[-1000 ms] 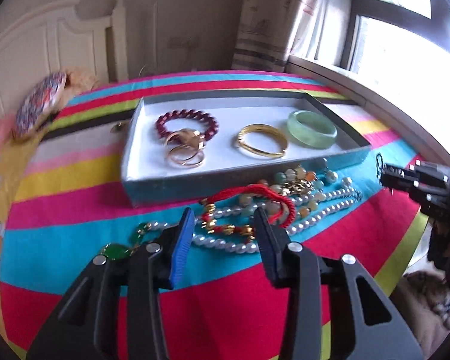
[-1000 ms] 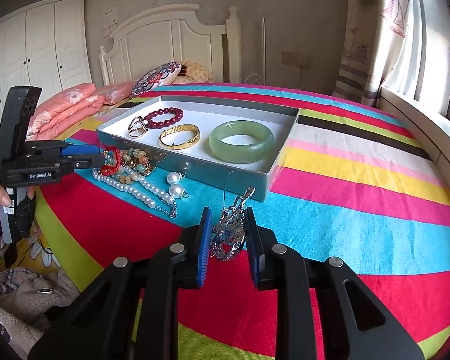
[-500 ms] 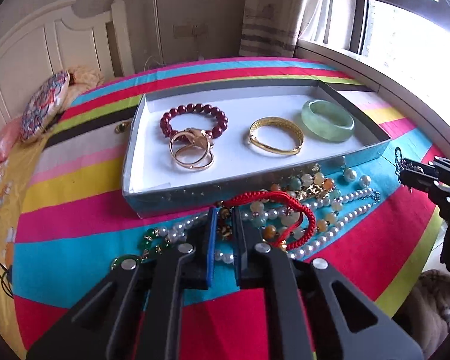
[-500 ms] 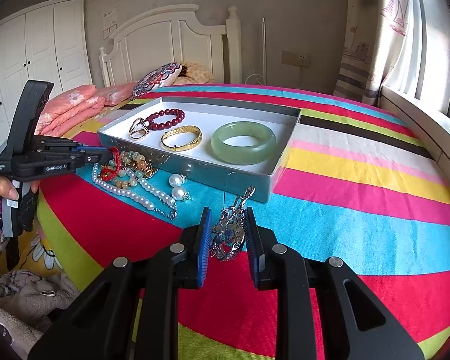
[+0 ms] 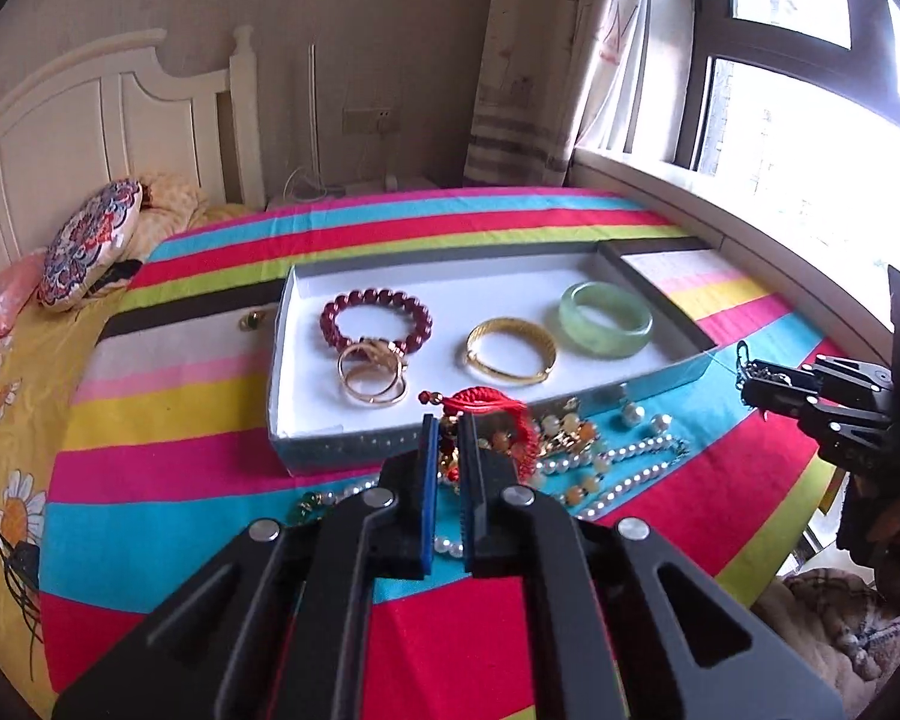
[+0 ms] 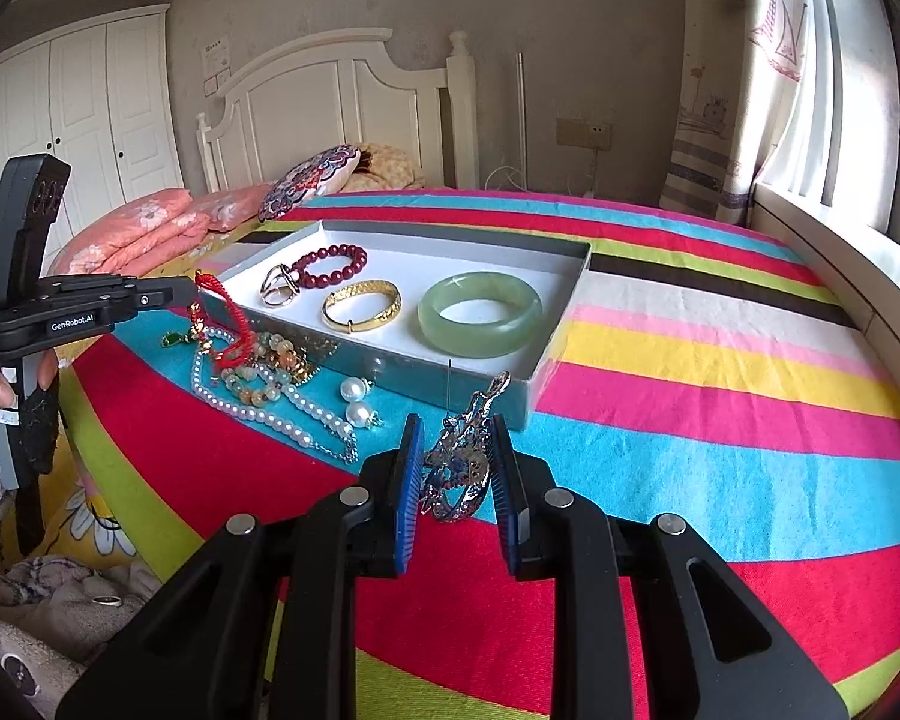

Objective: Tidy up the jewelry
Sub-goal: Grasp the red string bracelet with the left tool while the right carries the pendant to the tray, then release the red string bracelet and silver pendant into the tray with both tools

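My left gripper (image 5: 444, 429) is shut on a red cord bracelet (image 5: 489, 405) and holds it lifted just in front of the shallow grey tray (image 5: 342, 447); the bracelet also shows in the right wrist view (image 6: 231, 324). The tray holds a dark red bead bracelet (image 5: 378, 318), gold rings (image 5: 372, 372), a gold bangle (image 5: 510, 351) and a green jade bangle (image 5: 606, 318). My right gripper (image 6: 453, 453) is shut on a silver ornament (image 6: 459, 462), near the tray's corner. Pearl strands and bead bracelets (image 6: 270, 378) lie on the striped cloth.
A green pendant (image 6: 171, 339) lies left of the pearl pile. Two pearl earrings (image 6: 354, 402) lie in front of the tray. A patterned cushion (image 5: 90, 240) and pink pillows (image 6: 150, 228) sit by the headboard. The window sill (image 5: 720, 228) runs along the right.
My left gripper closed on the red cord bracelet in the pile and lifted it toward the tray. My right gripper stayed still with the silver ornament.
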The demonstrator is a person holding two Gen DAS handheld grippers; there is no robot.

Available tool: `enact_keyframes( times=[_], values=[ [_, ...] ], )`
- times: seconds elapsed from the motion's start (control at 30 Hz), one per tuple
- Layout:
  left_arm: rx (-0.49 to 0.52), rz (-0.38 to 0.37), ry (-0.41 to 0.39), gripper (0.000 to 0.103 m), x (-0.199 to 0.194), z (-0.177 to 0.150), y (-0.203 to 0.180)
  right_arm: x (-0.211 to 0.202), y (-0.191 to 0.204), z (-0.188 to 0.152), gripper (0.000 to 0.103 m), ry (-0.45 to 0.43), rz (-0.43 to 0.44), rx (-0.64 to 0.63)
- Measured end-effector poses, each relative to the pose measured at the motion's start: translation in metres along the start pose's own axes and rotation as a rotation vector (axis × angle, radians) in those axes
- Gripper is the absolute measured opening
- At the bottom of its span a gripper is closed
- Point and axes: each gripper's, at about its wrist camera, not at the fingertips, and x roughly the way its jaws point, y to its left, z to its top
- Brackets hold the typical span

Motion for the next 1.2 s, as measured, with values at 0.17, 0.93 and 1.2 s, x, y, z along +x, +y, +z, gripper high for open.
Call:
enact_keyframes(
  times=[0.17,0.93,1.2],
  values=[
    [0.040,0.019,-0.039,0.006,-0.013,0.009,-0.009,-0.008,0.002,0.008,0.023,-0.025,-0.006,-0.012],
    [0.050,-0.044,-0.002,0.006,0.064,0.106,-0.006,0.098,0.009,0.123,0.023,0.110,0.039,-0.164],
    [0.003,-0.037,0.093,0.006,0.118,0.090,0.000,0.149,0.003,0.139,0.023,0.249,0.116,-0.057]
  ],
)
